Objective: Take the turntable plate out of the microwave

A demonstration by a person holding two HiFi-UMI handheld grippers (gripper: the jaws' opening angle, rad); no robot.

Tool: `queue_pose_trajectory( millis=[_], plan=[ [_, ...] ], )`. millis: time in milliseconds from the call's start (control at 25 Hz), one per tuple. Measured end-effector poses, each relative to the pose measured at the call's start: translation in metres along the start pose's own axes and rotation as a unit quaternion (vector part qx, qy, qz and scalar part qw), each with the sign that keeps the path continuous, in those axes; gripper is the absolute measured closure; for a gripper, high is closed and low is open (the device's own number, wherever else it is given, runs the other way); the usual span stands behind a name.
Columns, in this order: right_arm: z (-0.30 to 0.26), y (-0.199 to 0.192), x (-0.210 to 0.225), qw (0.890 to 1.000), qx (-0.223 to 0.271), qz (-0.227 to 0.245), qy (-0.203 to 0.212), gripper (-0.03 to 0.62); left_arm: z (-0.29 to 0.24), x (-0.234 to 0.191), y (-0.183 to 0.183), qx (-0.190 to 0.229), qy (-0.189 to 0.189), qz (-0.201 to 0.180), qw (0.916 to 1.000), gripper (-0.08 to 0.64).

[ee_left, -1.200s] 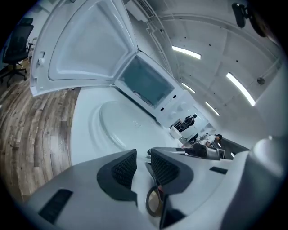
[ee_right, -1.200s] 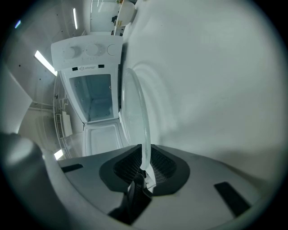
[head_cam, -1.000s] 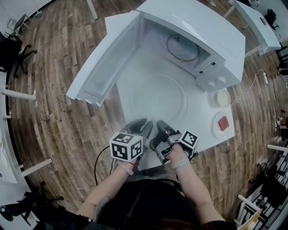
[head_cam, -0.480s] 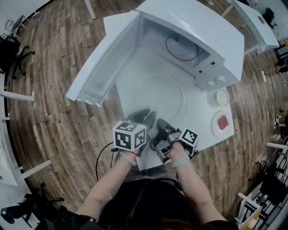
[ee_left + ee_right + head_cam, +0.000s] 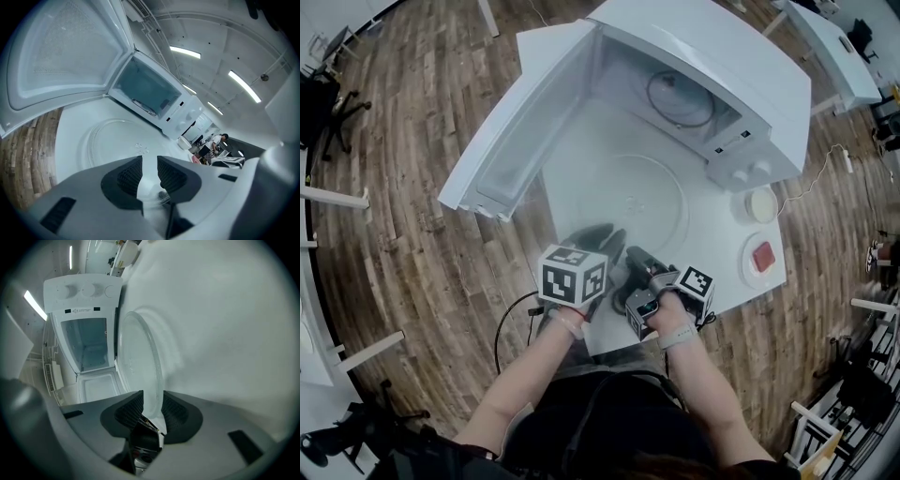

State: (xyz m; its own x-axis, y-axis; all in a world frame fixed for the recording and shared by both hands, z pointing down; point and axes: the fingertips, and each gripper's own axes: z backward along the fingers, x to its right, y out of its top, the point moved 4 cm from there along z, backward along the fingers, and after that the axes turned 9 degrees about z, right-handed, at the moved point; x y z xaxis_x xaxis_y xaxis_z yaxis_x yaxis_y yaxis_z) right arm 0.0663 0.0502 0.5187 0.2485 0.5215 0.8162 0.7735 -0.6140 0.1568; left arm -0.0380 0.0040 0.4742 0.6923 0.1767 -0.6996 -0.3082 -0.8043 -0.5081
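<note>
The clear glass turntable plate (image 5: 628, 202) lies flat on the white table (image 5: 581, 150), in front of the open microwave (image 5: 703, 75). Both grippers sit at its near rim. My left gripper (image 5: 600, 239) is open, and its pads stand a little apart over the plate (image 5: 117, 140) edge. My right gripper (image 5: 637, 262) has the plate's rim (image 5: 140, 357) between its pads. Its jaws have just been opening, and they are open round the rim. The microwave cavity (image 5: 86, 338) holds only a roller ring (image 5: 680, 98).
The microwave door (image 5: 525, 122) swings out to the left over the table's edge. At the right stand a small white bowl (image 5: 761, 203) and a saucer with something red (image 5: 763, 258). A black cable (image 5: 511, 328) hangs below the table's near edge, over the wooden floor.
My left gripper has slid right, closer to the right gripper at the plate's near rim. The right gripper and the plate have stayed where they were.
</note>
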Motion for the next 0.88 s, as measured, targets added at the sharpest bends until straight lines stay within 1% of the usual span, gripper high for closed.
queue_pose_trajectory(
  millis=[120,320,440,600,880],
  plan=[
    [0.001,-0.001,0.001,1.0,0.0,-0.017,-0.009,0.477,0.001,-0.003,-0.002,-0.002,0.002,0.006,1.0,0.454],
    [0.002,-0.003,0.004,0.999,-0.007,-0.023,-0.03,0.477,0.002,-0.006,-0.007,-0.005,-0.001,0.019,0.9998,0.454],
    [0.002,-0.005,0.004,0.999,-0.014,-0.03,-0.03,0.477,0.002,-0.008,-0.007,-0.006,-0.001,0.021,0.9998,0.454],
    [0.002,-0.011,0.007,0.999,-0.031,-0.027,-0.034,0.477,0.001,-0.009,-0.005,-0.002,-0.001,0.026,0.9997,0.454],
    [0.002,-0.019,0.011,0.998,-0.053,-0.035,-0.022,0.483,0.0,-0.008,-0.005,-0.001,-0.002,0.032,0.9995,0.454]
  ],
)
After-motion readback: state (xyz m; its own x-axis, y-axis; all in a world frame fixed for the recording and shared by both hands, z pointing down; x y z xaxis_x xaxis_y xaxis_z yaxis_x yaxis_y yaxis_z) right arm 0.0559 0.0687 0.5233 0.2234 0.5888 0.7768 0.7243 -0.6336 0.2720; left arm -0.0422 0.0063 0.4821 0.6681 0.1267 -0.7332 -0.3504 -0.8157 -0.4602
